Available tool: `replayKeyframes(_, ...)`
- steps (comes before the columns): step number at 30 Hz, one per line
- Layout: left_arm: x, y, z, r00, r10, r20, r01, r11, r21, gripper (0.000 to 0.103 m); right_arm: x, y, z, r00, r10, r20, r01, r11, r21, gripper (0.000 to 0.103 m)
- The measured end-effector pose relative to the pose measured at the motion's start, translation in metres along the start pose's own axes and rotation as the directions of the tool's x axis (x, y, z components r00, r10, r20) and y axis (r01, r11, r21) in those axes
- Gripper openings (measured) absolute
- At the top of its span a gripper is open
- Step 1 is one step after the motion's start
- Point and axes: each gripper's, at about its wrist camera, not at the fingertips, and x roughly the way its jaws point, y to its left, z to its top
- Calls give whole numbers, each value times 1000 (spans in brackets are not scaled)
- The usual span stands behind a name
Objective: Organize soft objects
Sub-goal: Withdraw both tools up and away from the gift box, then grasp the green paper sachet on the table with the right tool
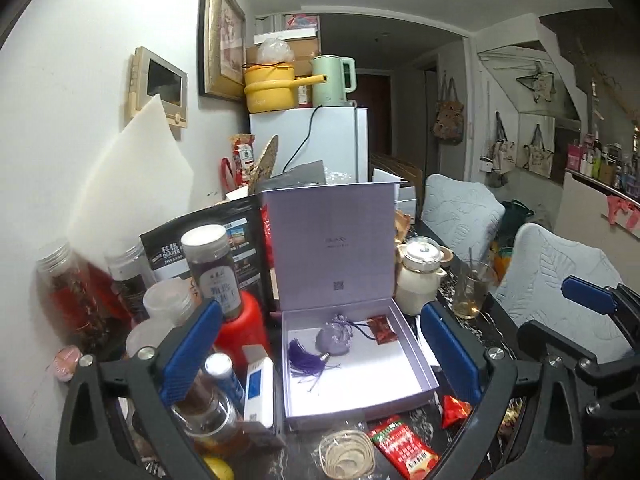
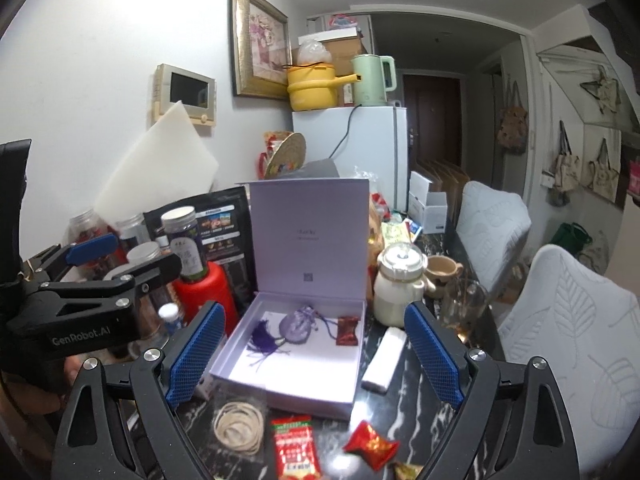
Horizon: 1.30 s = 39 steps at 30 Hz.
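A lilac gift box point(image 1: 416, 364) point(image 2: 352, 364) lies open on the dark marble table, its lid standing upright behind it. Inside rest a purple sachet point(image 1: 333, 339) point(image 2: 295, 327) with a tassel point(image 1: 305, 358) and a red wrapped candy point(image 1: 382, 328) point(image 2: 346, 330). In front of the box lie a coil of cream bands point(image 1: 347, 454) point(image 2: 239, 426), a red packet point(image 1: 402, 446) point(image 2: 295, 446) and a red candy point(image 1: 454, 410) point(image 2: 371, 445). My left gripper point(image 1: 320, 310) point(image 2: 132, 258) is open just short of the box, holding nothing. My right gripper point(image 2: 315, 308) is open too, with nothing between its fingers point(image 1: 588, 294).
Jars and bottles point(image 1: 214, 268) crowd the table's left side, with a red bottle point(image 1: 240, 332) beside the box. A white teapot point(image 1: 420, 276) and a glass point(image 1: 472, 292) stand to its right. A white packet point(image 2: 383, 360) lies beside the box. Pale cushioned chairs point(image 2: 568, 320) line the right.
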Motion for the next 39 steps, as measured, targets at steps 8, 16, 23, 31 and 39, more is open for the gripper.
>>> replayKeyframes(8,-26,-10,-31,999,-36,-24,36,999,16,101,-27,2,-28,1000,-15,-10,15,1000,10,92)
replayKeyframes(16,-45,-20,-66,995,-84,-62,85,996,21,101,-51,4,-60,999,-26,-31,27,1000,12,92)
replayKeyframes(23,-54,-22,-95,986,-119,-119,122,992,17,101,-63,5,-87,998,-31,-62,33,999,25,92)
replayKeyframes(31,-56,-11,-124,980,-107,-167,106,994,-16,101,-65,6,-112,996,-14,-87,17,999,40,92)
replayKeyframes(39,-43,-2,-160,958,-125,-259,115,992,-55,101,-55,15,-143,990,35,-137,-29,999,45,92)
